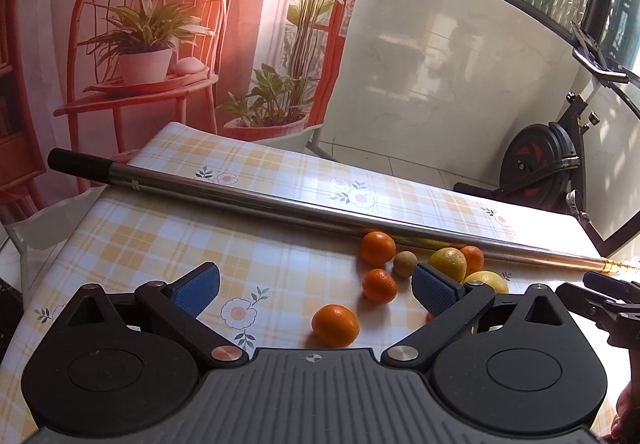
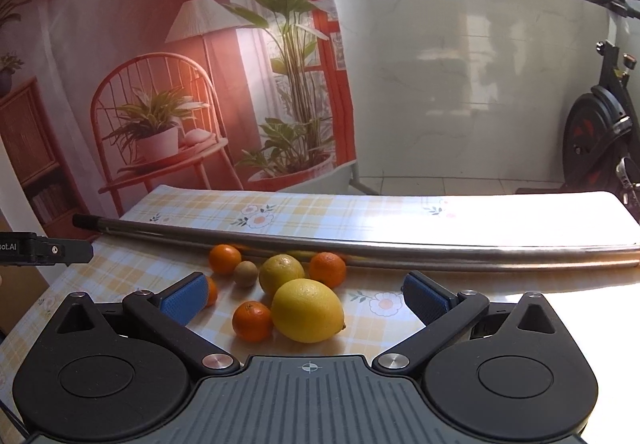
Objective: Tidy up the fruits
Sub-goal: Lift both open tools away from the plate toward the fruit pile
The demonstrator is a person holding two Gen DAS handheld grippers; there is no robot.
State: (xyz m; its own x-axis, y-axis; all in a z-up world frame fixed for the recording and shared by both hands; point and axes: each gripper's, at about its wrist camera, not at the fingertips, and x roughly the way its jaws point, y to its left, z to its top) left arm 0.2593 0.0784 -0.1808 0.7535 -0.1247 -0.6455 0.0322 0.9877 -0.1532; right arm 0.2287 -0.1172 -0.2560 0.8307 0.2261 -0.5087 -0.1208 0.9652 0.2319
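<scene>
Yellow-checked cloth covers the table (image 2: 120, 272); a long steel pole (image 2: 360, 244) crosses mid-frame. Below it the fruits lie loose at centre: big lemon (image 2: 308, 310), second lemon (image 2: 281, 274), oranges (image 2: 253, 321), a small brown fruit (image 2: 245, 273). Nothing looks sorted yet. Left gripper (image 1: 316, 288) and right gripper (image 2: 306, 294) hover, jaws spread wide, holding nothing

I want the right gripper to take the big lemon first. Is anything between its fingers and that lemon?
Nothing visible: the right gripper is open, with the big lemon directly ahead. A small orange touches the lemon's left side.
</scene>
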